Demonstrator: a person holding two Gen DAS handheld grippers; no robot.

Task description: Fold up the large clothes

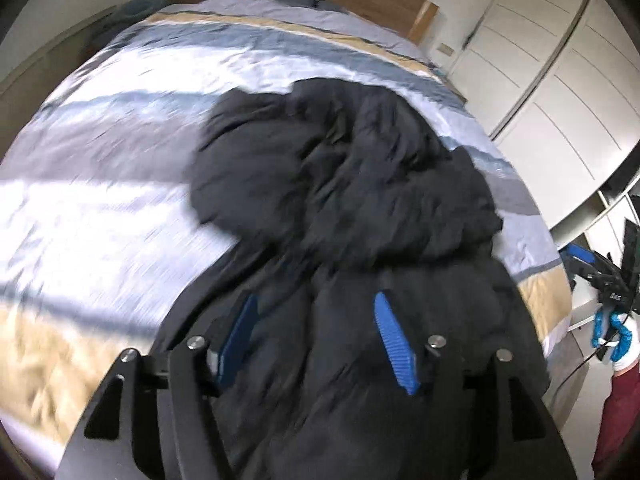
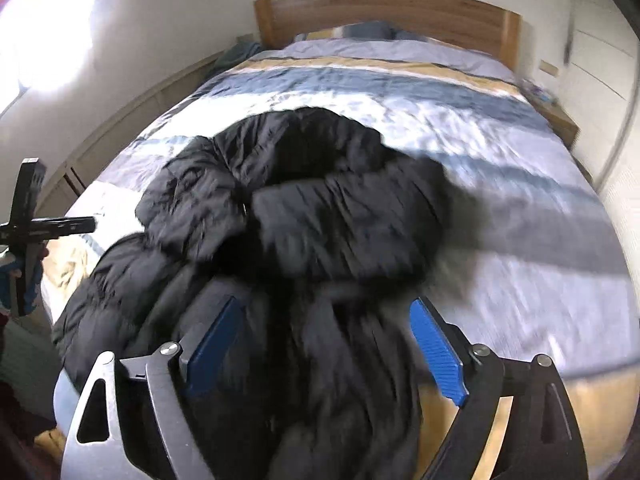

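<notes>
A large black puffer jacket lies crumpled on the striped bedspread, its bulk bunched toward the middle of the bed; it also shows in the right wrist view. My left gripper is open, its blue pads spread over the jacket's near edge. My right gripper is open too, with blue pads either side of the jacket's near folds. Whether fabric touches the pads is unclear because of motion blur. The right gripper shows at the left view's far right; the left gripper shows at the right view's left edge.
A wooden headboard and pillows stand at the far end of the bed. White wardrobe doors line the right side. A low ledge runs along the left wall. A bright window is at upper left.
</notes>
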